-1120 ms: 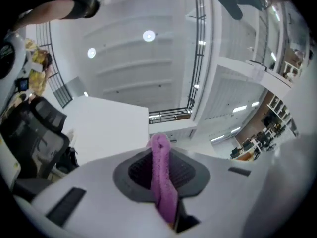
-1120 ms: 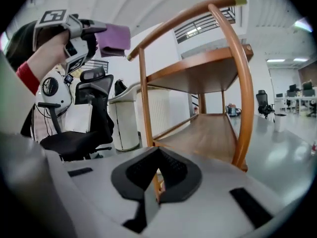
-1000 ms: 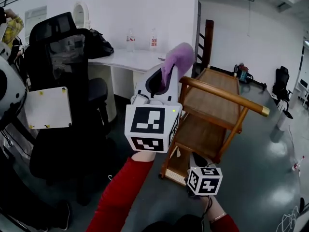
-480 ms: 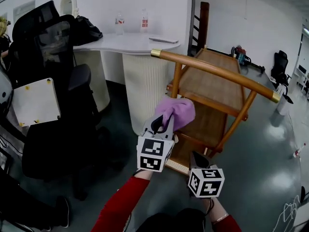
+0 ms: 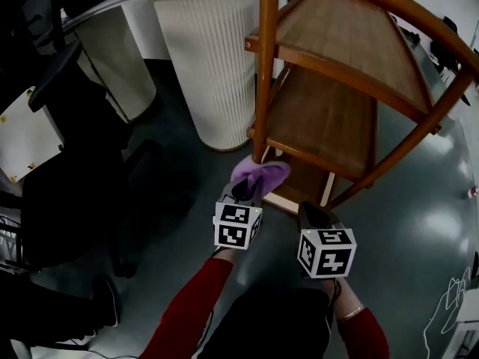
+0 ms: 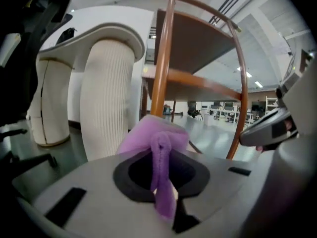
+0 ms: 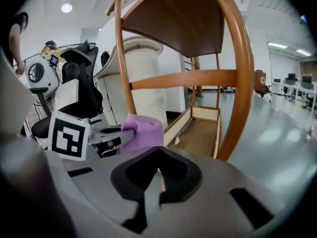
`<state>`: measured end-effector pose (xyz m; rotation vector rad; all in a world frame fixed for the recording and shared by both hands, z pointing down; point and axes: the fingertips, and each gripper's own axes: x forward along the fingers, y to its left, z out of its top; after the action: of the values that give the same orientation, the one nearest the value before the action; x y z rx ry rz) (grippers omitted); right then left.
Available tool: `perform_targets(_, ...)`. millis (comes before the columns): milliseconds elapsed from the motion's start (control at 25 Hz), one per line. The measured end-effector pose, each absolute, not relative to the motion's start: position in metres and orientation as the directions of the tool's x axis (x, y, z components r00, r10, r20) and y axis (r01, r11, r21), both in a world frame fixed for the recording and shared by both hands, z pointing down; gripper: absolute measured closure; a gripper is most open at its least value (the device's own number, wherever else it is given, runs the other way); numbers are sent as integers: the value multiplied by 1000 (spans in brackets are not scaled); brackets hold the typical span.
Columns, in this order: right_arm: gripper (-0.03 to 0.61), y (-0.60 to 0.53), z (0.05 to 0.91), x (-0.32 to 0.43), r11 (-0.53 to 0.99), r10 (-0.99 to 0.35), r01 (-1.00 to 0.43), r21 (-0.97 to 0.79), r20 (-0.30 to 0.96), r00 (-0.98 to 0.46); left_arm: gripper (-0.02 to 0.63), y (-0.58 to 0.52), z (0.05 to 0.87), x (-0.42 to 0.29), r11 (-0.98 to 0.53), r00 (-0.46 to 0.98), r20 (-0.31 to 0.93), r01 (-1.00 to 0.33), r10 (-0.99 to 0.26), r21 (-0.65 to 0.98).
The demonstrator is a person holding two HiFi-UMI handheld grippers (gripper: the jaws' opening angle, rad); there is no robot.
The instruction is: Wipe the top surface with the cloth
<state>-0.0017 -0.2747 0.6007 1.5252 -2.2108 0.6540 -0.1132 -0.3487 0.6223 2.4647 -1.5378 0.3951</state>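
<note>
Now | left gripper (image 5: 247,190) jaws clamp cloth (image 5: 260,173) | right gripper (image 5: 308,212) jaws closed, empty | risk: thin fold snags post (image 5: 263,73), slips free

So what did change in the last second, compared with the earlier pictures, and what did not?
The left gripper came down with the purple cloth, from beside the top of the wooden cart to near its bottom shelf. The head view also tipped downward. Nothing was taken or let go: the cloth stays clamped in the left jaws. The right gripper stays low by the cart, shut and empty.
</note>
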Motion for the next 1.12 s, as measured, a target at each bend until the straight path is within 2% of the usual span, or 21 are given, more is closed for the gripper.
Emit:
perform_targets(280,574,-274,633,-1,273,-731,-944,-185,598,-328,561,-360,742,-115,-405,397,516,-909,-759,103)
perform_targets(520,574,-267,642,4,260,-721,-947,-191,613,-322,561,-363,756,-114,-398,407,519,-907,-752,135)
perform_targets(640,574,-262,640,10,249,-725,-949,-193,613,-314,561,-351,732,-111,-419,428,492,-898,-758,136)
perform_targets(760,574,-254,628,21,233,-735,-952,-196,606,-305,561,-324,660,-97,-484,489,391,-867,-780,120)
perform_targets(840,574,-252,611,30,226,-751,-955,-194,589,-297,561,-307,583,-84,-534,537,271,-840,-799,90)
perform_targets(1000,574,-252,562,52,211,-810,-961,-180,518,-275,561,-278,392,-69,-554,553,-98,-832,-827,-22)
perform_targets(1120,574,-248,522,70,197,-856,-968,-156,455,-247,561,-248,267,-54,-566,546,-357,-822,-758,-56)
